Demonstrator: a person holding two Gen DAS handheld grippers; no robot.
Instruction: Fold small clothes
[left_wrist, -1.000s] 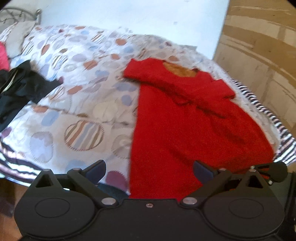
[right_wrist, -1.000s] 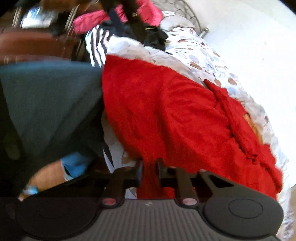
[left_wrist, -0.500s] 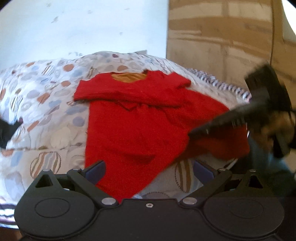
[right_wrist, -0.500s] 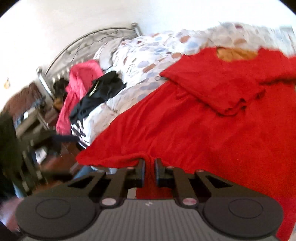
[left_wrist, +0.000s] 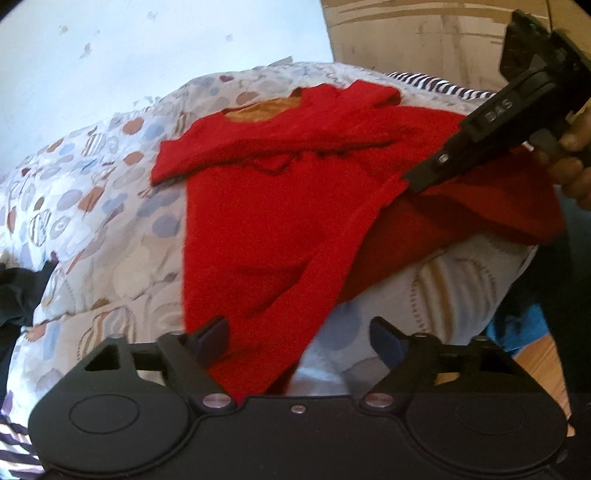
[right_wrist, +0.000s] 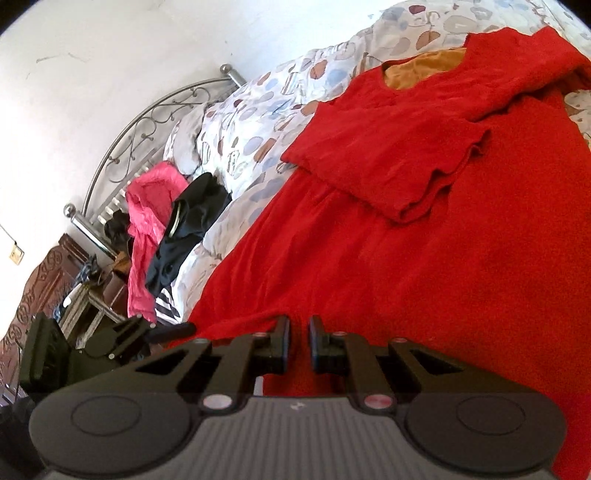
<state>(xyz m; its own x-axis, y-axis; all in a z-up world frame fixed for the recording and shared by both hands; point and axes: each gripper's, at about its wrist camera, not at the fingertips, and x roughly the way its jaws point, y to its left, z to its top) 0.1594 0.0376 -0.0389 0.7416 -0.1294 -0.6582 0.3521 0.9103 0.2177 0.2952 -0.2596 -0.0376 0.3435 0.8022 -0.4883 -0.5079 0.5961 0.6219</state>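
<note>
Red fabric dominates both views: a red dress (left_wrist: 266, 221) is spread on a bed covered by a patterned quilt (left_wrist: 92, 192) printed with blue, orange and striped ovals. The neckline, with an orange lining showing inside it, lies at the far end, and both short sleeves are folded inward across the chest. The skirt part reaches to the near edge of the bed.

In the left wrist view, the left gripper (left_wrist: 299, 338) is seen with its jaws wide apart. The near hem of the dress lies between them, close against the left finger, but nothing is clamped. On the right of that view the right gripper (left_wrist: 417, 186) is held by a hand (left_wrist: 570, 166), and its tips are pinched on the right edge of the skirt, which is lifted off the quilt so that a fold hangs beneath it.

In the right wrist view, the right gripper (right_wrist: 298, 339) is shown with its jaws nearly together, red cloth caught in the narrow gap between them. The left gripper (right_wrist: 173, 328) is visible at the near left, beside the hem.

Farther left on the bed, a pink garment (right_wrist: 147, 221) and a black garment (right_wrist: 192, 221) are heaped near a metal headboard (right_wrist: 147, 122). A white wall (right_wrist: 92, 55) stands behind.
</note>
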